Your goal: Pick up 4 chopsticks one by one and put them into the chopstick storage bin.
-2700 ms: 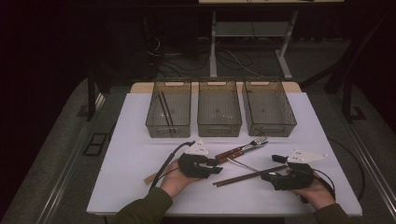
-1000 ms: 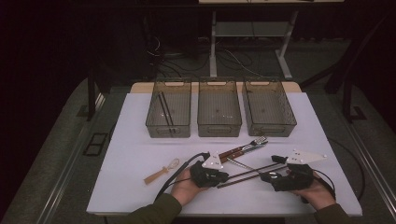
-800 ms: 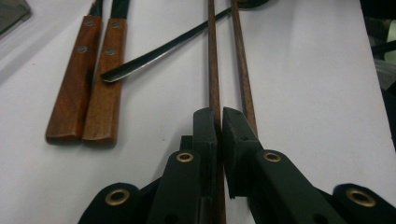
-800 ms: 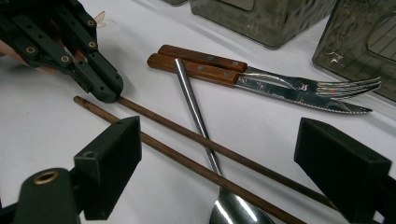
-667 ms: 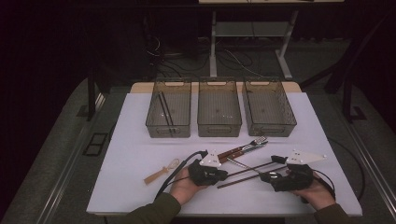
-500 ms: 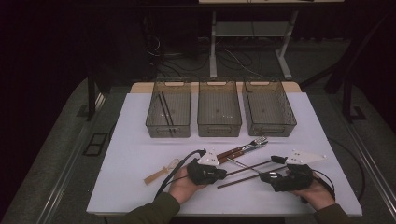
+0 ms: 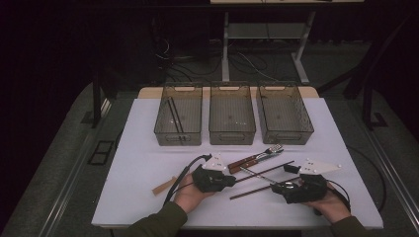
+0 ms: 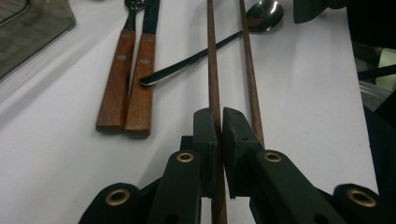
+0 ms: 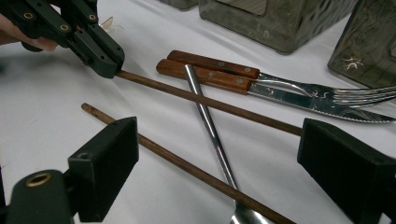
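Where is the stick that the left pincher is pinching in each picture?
High view: the chopstick runs from the left gripper up and right, mid-table.
Left gripper view: it runs straight up the middle, clamped between the jaws.
Right gripper view: it slants from the left gripper at upper left down to the right.
Shared landmark: the two wooden-handled utensils beside it.
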Tool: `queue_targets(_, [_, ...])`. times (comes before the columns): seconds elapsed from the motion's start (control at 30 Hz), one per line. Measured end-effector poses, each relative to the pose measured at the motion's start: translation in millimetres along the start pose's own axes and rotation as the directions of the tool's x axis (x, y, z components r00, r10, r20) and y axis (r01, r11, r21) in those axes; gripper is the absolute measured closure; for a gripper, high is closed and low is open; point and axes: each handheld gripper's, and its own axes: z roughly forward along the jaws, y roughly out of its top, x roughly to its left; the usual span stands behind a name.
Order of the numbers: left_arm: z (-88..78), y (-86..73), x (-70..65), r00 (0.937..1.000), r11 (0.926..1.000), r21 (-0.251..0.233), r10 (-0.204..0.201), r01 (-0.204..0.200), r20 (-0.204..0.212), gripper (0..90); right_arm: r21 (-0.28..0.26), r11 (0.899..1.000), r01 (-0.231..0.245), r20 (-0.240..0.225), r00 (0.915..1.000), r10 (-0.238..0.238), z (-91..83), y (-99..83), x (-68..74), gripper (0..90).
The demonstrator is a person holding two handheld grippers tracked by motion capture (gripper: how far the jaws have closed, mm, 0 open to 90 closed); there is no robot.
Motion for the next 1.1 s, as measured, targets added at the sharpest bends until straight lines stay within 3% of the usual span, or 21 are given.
queue_targets(0.37, [-18.9,-3.0,10.5,0.9983,0.9983,-0.037,-0.047,0.046,-0.034,84.3,0.012,1.000,0.011,-0.002,0.9999,-0.011,1.2,-0.4,1.4,12.3])
queue_targets(0.87, [-46.5,-3.1,18.8,0.9960,0.9956,-0.072,-0.065,0.060,-0.062,84.3,0.023,0.999,0.024,0.004,0.9997,-0.024,2.0,-0.9,1.3,12.4])
queue_targets(1.1, [-60.4,-3.8,24.3,0.9925,0.9910,-0.107,-0.090,0.081,-0.082,84.3,0.027,0.999,0.024,0.003,0.9997,-0.024,2.1,-1.0,1.3,12.3])
